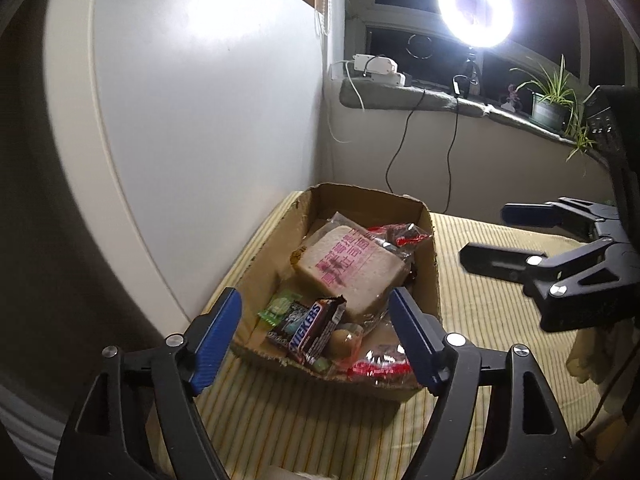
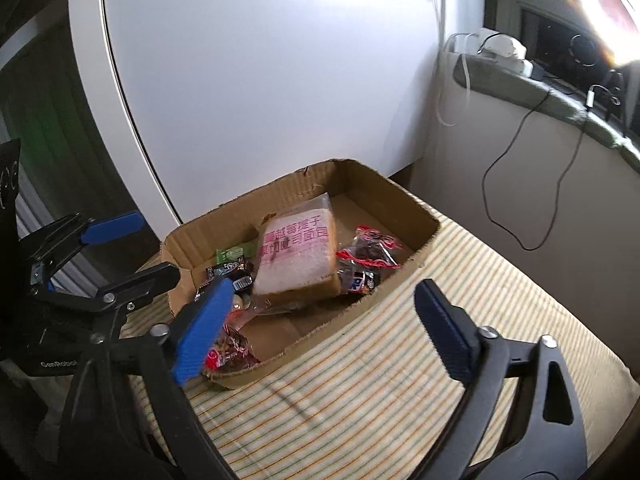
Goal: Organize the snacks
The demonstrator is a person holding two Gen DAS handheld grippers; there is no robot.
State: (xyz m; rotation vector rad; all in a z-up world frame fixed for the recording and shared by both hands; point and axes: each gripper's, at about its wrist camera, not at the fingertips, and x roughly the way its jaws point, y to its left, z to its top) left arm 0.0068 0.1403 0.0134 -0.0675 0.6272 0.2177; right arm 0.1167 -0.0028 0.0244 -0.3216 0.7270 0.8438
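We see the cardboard box (image 1: 434,276) resting on a table covered with a striped cloth (image 1: 500,280), close to a white cabinet (image 1: 200,120). All the snacks lie inside the box. The wrapped bread slice (image 1: 352,268), printed in pink, leans tilted across the middle. At the near end in the left wrist view are a Snickers bar (image 1: 310,326), a green candy packet (image 1: 280,306), a round brown sweet (image 1: 342,340) and a red-trimmed clear packet (image 1: 380,364); another red-trimmed packet (image 1: 400,234) lies beyond the bread.

Left gripper (image 1: 316,340): jaws spread wide, nothing between the pads; it hovers over the near end of the box. Right gripper (image 2: 320,332): jaws likewise released and empty, held over the box's long side wall. Its left finger (image 2: 204,328) overlaps the packets in the corner; the view is too blurred to say if it touches them, probably not.

A ring light (image 1: 476,10) and a potted plant (image 1: 554,100) stand on the window sill (image 1: 400,96).
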